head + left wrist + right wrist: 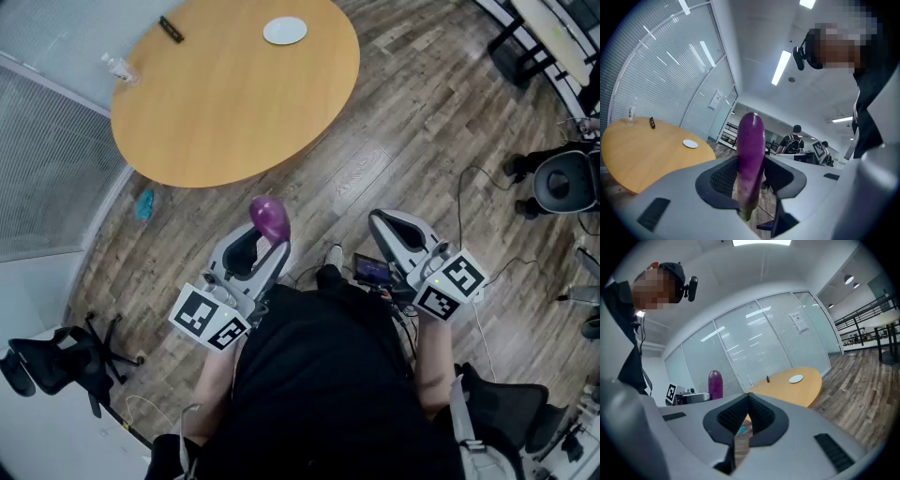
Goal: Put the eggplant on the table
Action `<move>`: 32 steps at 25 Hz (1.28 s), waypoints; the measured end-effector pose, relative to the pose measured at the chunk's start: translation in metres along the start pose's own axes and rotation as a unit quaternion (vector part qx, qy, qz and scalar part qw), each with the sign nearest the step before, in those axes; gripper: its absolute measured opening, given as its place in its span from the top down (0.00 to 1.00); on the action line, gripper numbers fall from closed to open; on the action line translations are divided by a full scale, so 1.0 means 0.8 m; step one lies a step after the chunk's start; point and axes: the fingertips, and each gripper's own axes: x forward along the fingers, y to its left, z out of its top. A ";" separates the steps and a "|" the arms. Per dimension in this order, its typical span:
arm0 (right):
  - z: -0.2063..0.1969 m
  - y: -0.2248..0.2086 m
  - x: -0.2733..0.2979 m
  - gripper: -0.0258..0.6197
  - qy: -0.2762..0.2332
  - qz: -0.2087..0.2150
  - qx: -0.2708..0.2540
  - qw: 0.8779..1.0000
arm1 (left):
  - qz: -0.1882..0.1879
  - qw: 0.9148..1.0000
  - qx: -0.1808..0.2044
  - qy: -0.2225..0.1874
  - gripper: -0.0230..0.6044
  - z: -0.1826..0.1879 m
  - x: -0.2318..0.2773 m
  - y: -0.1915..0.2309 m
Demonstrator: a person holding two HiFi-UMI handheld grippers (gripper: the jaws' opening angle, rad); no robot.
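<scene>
Clamped upright in the left claw (751, 180): the eggplant (751, 140), gripped at its lower half, stalk end down, rounded purple tip well above the jaws. Likely light, smooth-skinned and a bit slippery; firm yet easy to bruise. Worth a moderate squeeze, nearer the thick middle than the tapering stalk end, to guard against a top-heavy tilt. Alongside, the right claw (747, 404), closed up empty, tips together. Farther ahead, past a stretch of wood floor (394, 122), the round counter (234, 103) — well apart from both claws, not reached yet. Toward its far edge, 1 white plate (284, 30), 1 dark remote-like bar (171, 29) and 1 clear bottle (120, 67) — plenty of bare top for laying the eggplant down gently.
</scene>
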 end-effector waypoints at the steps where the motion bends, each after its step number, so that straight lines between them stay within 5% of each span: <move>1: -0.002 -0.005 -0.004 0.93 0.001 -0.003 0.004 1.000 | 0.000 1.000 0.000 0.001 0.66 -0.003 0.003 -0.003; 32: -0.018 -0.085 -0.119 0.93 -0.019 -0.020 0.059 0.998 | -0.013 1.000 0.006 0.026 0.66 -0.046 0.098 -0.093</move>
